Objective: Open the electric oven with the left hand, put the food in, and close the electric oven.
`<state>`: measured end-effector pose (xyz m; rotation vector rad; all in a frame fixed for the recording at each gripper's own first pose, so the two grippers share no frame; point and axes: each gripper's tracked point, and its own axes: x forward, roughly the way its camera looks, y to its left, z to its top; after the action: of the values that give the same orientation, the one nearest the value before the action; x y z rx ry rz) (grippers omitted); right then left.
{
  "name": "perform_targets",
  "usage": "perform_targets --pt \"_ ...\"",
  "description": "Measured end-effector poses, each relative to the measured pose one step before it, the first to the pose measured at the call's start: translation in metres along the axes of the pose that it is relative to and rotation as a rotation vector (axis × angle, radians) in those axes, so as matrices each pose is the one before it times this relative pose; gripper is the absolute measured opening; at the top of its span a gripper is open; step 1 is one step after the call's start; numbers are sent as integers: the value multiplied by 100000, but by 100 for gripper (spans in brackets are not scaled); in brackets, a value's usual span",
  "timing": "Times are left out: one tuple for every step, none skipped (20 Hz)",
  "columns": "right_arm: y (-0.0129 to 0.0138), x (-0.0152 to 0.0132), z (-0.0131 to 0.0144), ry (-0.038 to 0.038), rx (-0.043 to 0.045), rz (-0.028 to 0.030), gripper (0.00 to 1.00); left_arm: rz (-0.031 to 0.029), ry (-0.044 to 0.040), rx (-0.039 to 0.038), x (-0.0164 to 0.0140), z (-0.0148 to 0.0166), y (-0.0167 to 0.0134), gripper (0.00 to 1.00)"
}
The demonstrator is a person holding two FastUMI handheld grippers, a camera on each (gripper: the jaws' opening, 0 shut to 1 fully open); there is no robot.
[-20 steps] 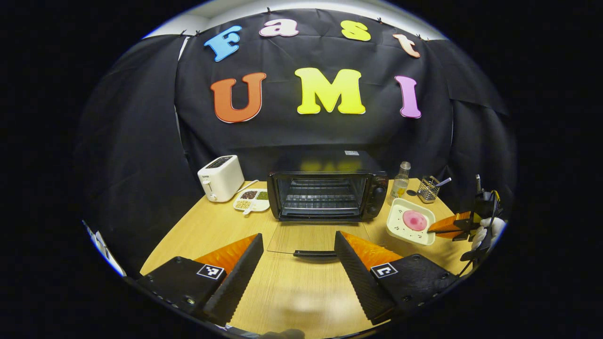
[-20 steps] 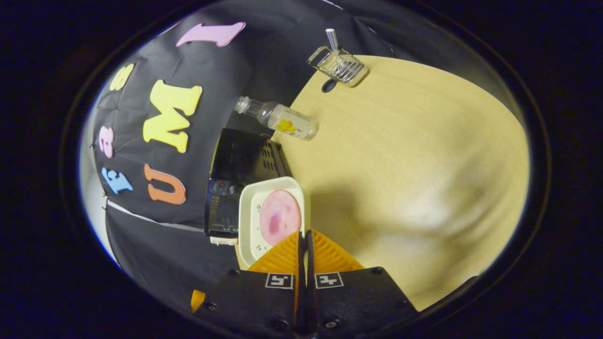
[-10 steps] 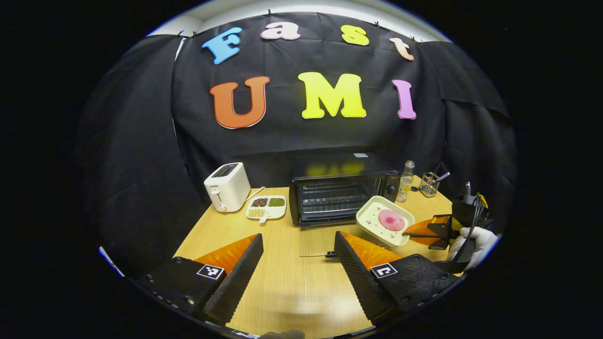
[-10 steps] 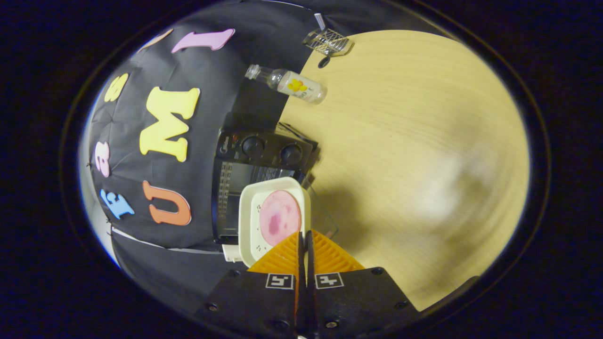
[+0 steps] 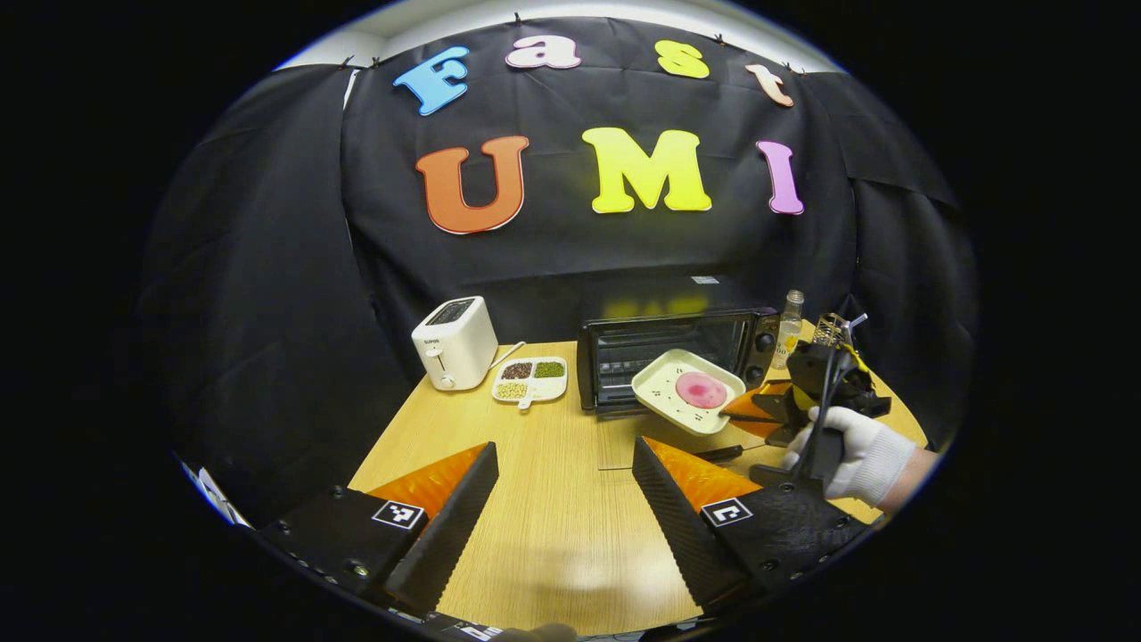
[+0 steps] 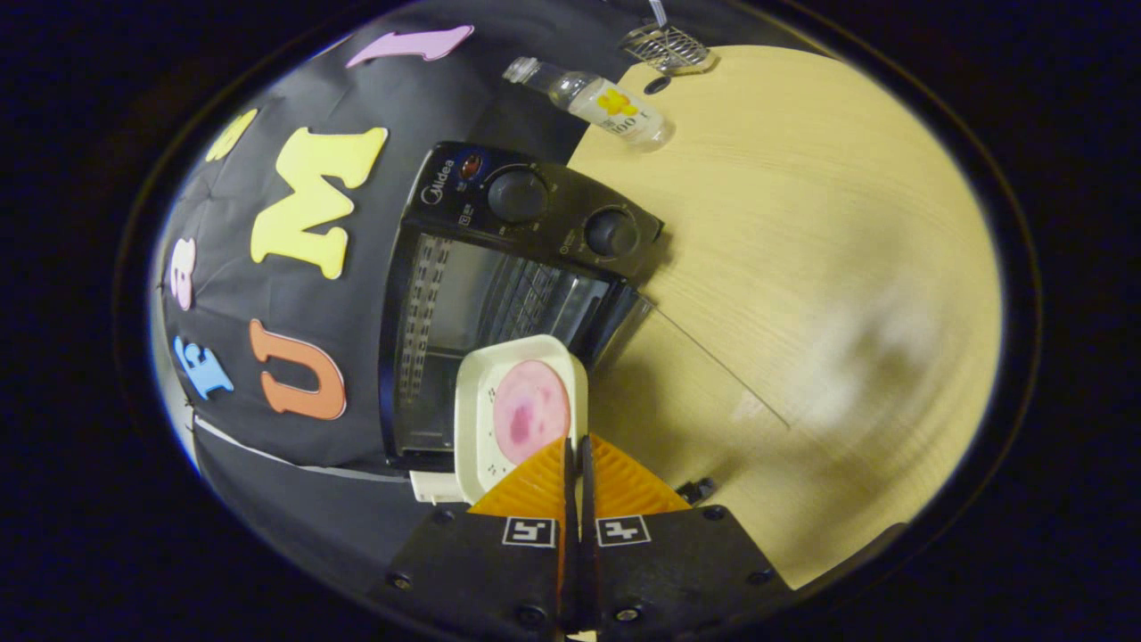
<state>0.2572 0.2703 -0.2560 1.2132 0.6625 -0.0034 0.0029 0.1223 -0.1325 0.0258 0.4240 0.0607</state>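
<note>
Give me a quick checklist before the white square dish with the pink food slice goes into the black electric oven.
1. Glass oven door down flat on the table: ok.
2. Right gripper shut on the white square dish at its rim: ok.
3. Pink food slice lying in the dish: ok.
4. Dish in front of the black electric oven opening: ok.
5. Left gripper open, away from the door: ok.
6. Clearance over the rack: cannot tell.

Pale wooden table against black cloth wall, white ceiling strip above.
</note>
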Motion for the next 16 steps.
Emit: perform_targets --pt "424 875 334 -492 -757 -17 4 756 507 -102 102 -42 134 97" --pt "373 955 485 -728 -1259 -148 4 1185 137 288 25 -68 119 97" --pt "285 863 459 -486 -1245 -937 4 758 161 133 15 -58 -40 97" --pt "420 770 497 -824 -602 843 4 1033 125 -220 65 -93 105 97" --pt "496 812 479 -949 56 1258 4 817 249 -790 32 -67 54 97" --pt "593 816 764 -1954 -185 1800 4 528 549 -860 116 -4 -104 97" --pt "577 651 657 -2104 -1082 1888 4 550 636 -91 109 -164 -97 97" --pt "462 687 671 -1590 -737 1874 4 864 670 231 -1 -93 20 97" --pt "426 537 605 -1576 2 1872 4 493 303 -145 -67 -36 -73 97" --pt "326 626 526 -834 -1616 1476 4 662 245 -300 31 30 -54 97" --pt "254 325 282 -933 -1786 1248 5 718 388 -334 -16 -45 106 97" --pt "126 384 149 -348 -1578 611 6 830 248 -468 -39 -173 228 97" --pt "115 152 -100 520 -863 1498 7 602 121 -460 -166 -19 125 97" --pt "429 25 -68 852 135 2722 11 557 42 -474 -82 42 92 97" --pt "159 -270 225 -580 820 1351 14 459 -254 -425 -57 100 202 97" --pt "180 162 129 -961 478 1147 22 449 91 -346 -57 0 132 97"
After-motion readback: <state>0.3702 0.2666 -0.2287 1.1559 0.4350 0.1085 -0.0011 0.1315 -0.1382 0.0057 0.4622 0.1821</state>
